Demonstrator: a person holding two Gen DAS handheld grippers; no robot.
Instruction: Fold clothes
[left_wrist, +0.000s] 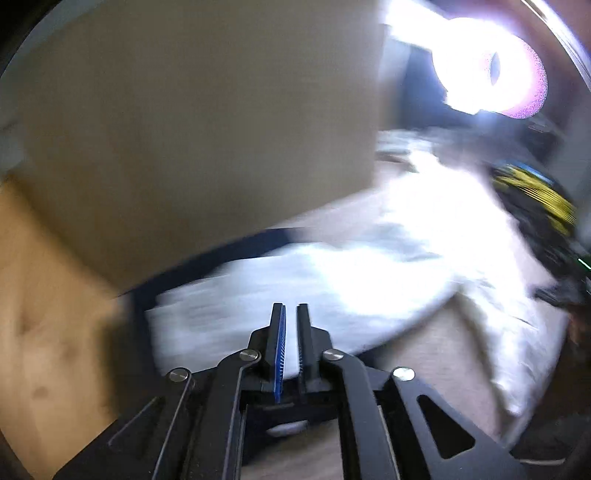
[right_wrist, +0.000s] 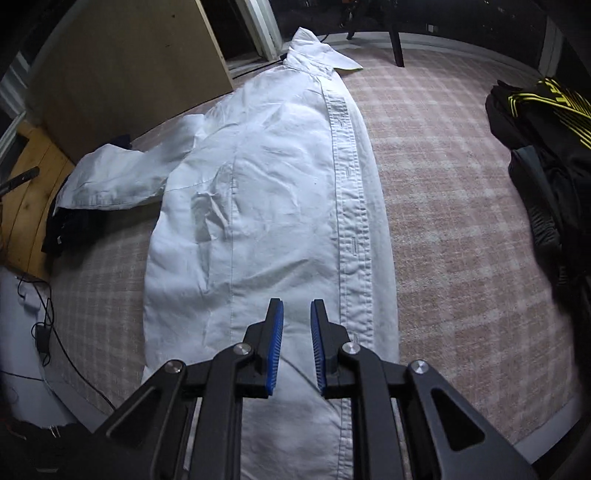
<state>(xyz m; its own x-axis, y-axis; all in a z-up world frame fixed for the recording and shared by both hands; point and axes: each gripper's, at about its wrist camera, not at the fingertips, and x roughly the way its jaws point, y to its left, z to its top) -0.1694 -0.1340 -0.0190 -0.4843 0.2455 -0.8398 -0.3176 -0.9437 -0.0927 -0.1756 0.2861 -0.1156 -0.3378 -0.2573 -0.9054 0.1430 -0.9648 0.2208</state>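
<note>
My left gripper (left_wrist: 290, 310) has its fingers drawn narrow, white cloth showing between them, though blur hides whether it truly grips. The white cotton button-up shirt (right_wrist: 258, 177) lies lengthwise on the pink checked rug (right_wrist: 461, 206), seemingly halved along its placket, left sleeve out, so more folds remain. My right gripper (right_wrist: 297, 314) hangs over the near hem, fingers apart, empty. Far right, a black and yellow garment (right_wrist: 546, 122) waits, cut off
</note>
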